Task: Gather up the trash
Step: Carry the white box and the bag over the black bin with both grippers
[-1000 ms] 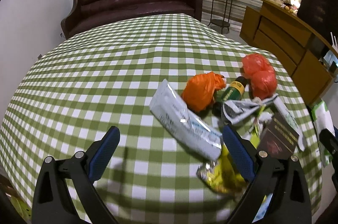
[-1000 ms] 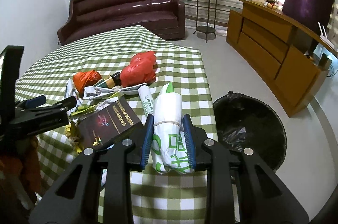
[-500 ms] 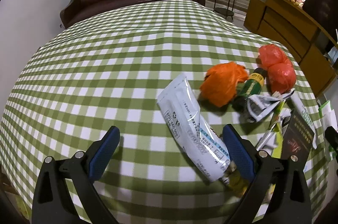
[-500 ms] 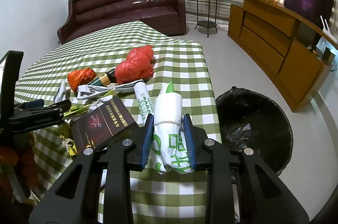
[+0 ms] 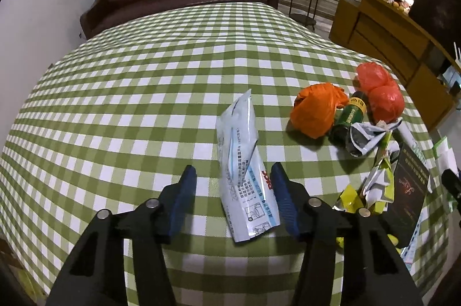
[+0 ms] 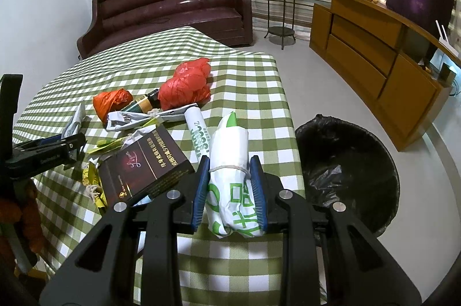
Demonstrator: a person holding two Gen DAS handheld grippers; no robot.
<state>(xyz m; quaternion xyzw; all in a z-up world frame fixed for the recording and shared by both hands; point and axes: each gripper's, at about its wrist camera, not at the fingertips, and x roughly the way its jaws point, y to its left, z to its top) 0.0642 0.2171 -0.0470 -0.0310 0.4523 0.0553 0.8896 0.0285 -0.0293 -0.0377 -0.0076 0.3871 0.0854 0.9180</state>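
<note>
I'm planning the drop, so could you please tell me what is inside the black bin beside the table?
The black bin shows only its crumpled black liner; the deepest part is dark and partly hidden behind the right gripper, so trash there can't be ruled out.

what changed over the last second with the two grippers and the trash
The left gripper moved in over the white plastic packet; its jaws, wide before, are closing around it, not yet gripping. The right gripper stayed shut on the white and green bundle beside the black bin. The other trash stayed put.

A green-and-white checked cloth [image 5: 144, 92] is covering the table; an orange bag [image 5: 315, 111], red bags [image 5: 380, 92] and a dark brown box [image 6: 144, 164] are lying near its right edge.
</note>
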